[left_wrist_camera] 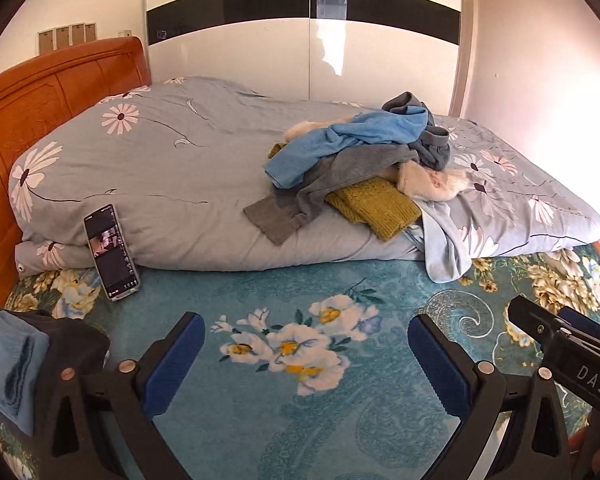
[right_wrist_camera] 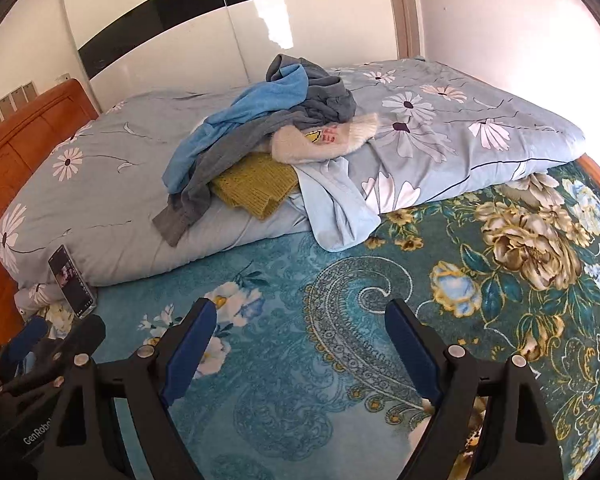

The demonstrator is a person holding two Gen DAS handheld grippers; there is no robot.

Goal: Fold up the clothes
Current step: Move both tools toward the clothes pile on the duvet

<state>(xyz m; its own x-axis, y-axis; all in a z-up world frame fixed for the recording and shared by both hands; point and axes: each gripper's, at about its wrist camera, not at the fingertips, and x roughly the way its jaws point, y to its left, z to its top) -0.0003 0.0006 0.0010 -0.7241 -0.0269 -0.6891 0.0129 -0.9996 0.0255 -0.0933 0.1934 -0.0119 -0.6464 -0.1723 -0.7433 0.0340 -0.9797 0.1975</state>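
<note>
Clothes [left_wrist_camera: 356,160] lie heaped on the folded quilt [left_wrist_camera: 160,152] toward the bed's [left_wrist_camera: 260,288] far edge; left claw [left_wrist_camera: 304,344] and right claw [right_wrist_camera: 300,332] hover wide, empty, above the near edge.

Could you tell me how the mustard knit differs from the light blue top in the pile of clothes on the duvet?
The mustard knit is a chunky, ribbed yellow-green weave; the light blue top is smooth, thin fabric. The mustard knit sits at the bottom, mostly covered by a grey garment, while the light blue top is draped across the top of the pile. Both are crumpled and unfolded, resting on the floral duvet.
</note>
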